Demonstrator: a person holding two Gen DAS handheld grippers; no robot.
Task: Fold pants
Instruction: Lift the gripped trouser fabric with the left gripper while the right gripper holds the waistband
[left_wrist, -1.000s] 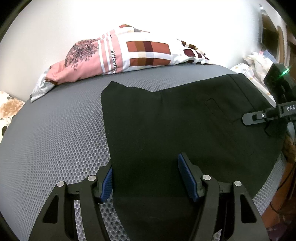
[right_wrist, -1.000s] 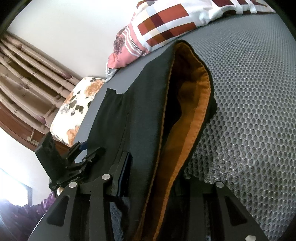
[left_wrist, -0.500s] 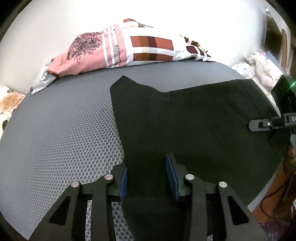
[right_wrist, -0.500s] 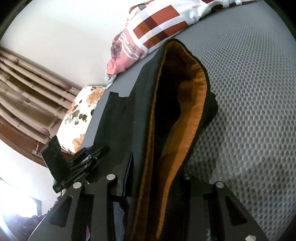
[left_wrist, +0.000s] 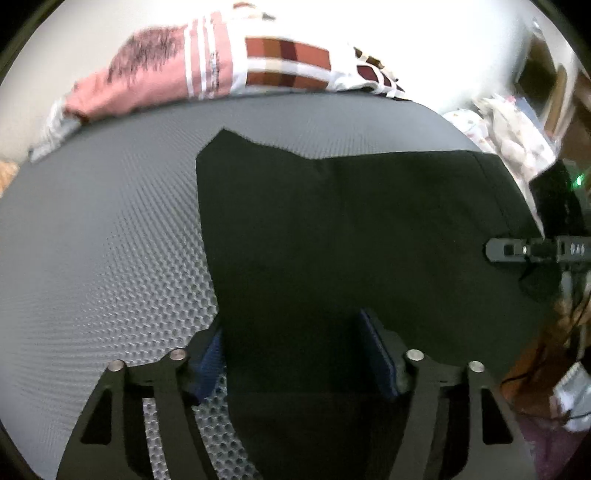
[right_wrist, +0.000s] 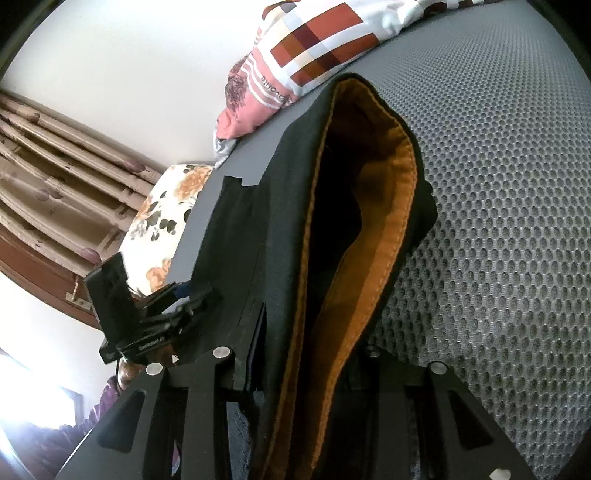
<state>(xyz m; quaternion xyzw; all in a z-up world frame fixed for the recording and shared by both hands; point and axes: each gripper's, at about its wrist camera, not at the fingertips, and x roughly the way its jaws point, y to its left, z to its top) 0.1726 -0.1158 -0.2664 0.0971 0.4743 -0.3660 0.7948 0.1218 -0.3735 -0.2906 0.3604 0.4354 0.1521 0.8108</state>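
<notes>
Black pants (left_wrist: 332, 229) lie spread on the grey mesh mattress (left_wrist: 110, 240). My left gripper (left_wrist: 293, 350) hangs over their near edge. Its jaws are opening, the blue pads (left_wrist: 375, 350) stand wide apart, and cloth lies between them unpressed. In the right wrist view my right gripper (right_wrist: 306, 369) is shut on the pants' waistband (right_wrist: 388, 229), which gapes and shows an orange lining. The right gripper (left_wrist: 524, 251) also shows at the pants' right edge in the left wrist view. The left gripper (right_wrist: 162, 314) appears low on the left in the right wrist view.
A pink and checked pillow (left_wrist: 221, 74) lies along the far edge of the mattress by the white wall. A floral cushion (right_wrist: 162, 221) and curtains (right_wrist: 55, 158) stand beyond the left side. Clutter (left_wrist: 509, 129) sits past the right edge.
The left jaws narrowed over the cloth half a second ago and have spread wide again. The right gripper keeps its hold on the waistband, which has barely shifted.
</notes>
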